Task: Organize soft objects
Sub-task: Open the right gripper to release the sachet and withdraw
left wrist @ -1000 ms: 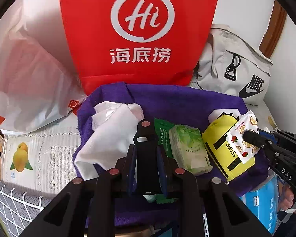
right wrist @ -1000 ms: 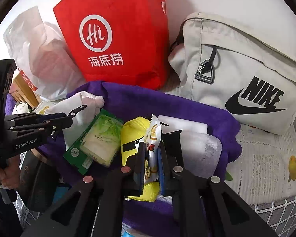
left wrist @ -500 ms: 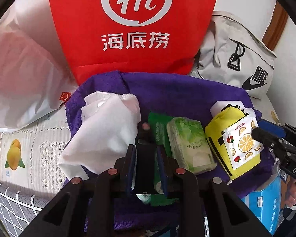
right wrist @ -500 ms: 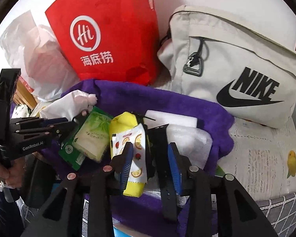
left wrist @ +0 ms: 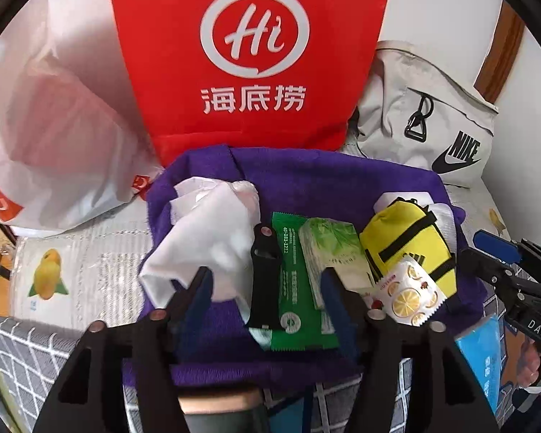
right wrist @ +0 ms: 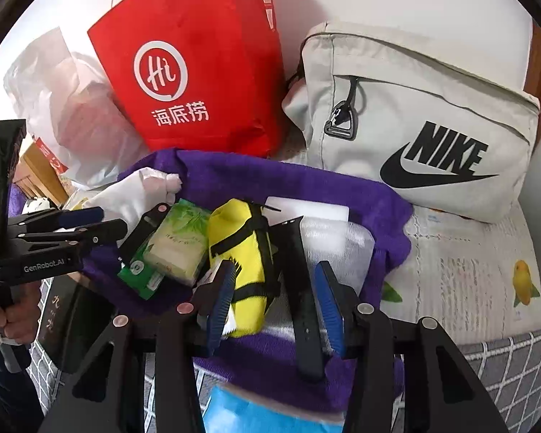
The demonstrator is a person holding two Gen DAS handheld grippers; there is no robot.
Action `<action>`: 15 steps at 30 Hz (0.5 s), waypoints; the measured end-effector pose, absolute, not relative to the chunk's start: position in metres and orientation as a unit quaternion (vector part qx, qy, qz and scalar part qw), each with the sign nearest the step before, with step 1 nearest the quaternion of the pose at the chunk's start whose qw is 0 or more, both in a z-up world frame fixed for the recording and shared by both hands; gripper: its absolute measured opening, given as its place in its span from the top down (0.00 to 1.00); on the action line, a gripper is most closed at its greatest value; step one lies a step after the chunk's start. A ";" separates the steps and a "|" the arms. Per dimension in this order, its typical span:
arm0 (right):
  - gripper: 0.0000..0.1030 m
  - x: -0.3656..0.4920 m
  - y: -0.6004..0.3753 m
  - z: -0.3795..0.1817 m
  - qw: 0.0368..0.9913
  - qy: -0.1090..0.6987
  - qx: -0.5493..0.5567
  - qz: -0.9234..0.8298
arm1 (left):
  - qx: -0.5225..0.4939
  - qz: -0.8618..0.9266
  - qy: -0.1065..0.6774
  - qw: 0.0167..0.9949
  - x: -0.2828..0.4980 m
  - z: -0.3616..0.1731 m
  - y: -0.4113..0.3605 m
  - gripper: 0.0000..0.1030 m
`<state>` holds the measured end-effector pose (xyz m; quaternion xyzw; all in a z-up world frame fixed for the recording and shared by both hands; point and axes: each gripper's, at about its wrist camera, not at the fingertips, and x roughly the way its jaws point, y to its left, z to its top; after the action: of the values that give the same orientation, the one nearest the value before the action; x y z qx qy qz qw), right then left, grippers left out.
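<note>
Black watch strap (left wrist: 264,274) (freed) could snag the left gripper (left wrist: 267,301) fingers, opening wide like the right gripper (right wrist: 276,305), near the purple towel (left wrist: 328,176) front edge.

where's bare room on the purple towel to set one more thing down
The far strip of the purple towel, between the red bag and the item row, is bare. The row from white cloth to yellow pouch is crowded.

Right gripper (right wrist: 274,296) is opening, with a black strap (right wrist: 303,288) between its blue pads, nothing pinched. The yellow pouch (right wrist: 245,252) and tissue pack (right wrist: 178,241) lie side by side on the purple towel (right wrist: 306,184). Left gripper (right wrist: 86,223) hovers near the white cloth (right wrist: 133,195). Red bag (right wrist: 198,65) and grey Nike bag (right wrist: 432,126) stand behind.
</note>
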<state>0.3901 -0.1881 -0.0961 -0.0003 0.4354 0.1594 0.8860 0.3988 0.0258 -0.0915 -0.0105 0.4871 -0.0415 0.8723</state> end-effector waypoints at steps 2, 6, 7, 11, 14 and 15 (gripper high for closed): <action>0.51 0.382 -0.188 -0.092 0.888 0.433 -0.006 0.155 | -0.006 -0.037 0.480 0.876 0.388 -0.084 0.023 0.34; 0.42 0.361 -0.188 -0.081 0.892 0.425 -0.013 0.152 | 0.008 -0.018 0.458 0.889 0.362 -0.069 0.016 0.23; 0.40 0.355 -0.188 -0.079 0.893 0.423 -0.013 0.153 | 0.013 -0.014 0.453 0.891 0.354 -0.064 0.012 0.21; 0.28 0.329 -0.187 -0.069 0.900 0.409 -0.015 0.153 | 0.020 0.005 0.439 0.898 0.324 -0.048 0.004 0.17; 0.23 0.307 -0.187 -0.063 0.904 0.400 -0.013 0.153 | 0.010 0.002 0.432 0.902 0.298 -0.039 0.002 0.12; 0.22 0.300 -0.187 -0.061 0.904 0.398 -0.011 0.153 | 0.006 0.002 0.431 0.902 0.290 -0.037 0.001 0.11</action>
<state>0.3004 -0.1869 -0.0615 -0.0115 0.3985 0.1533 0.9042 0.2898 0.0015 -0.0366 0.0065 0.4308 0.0016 0.9024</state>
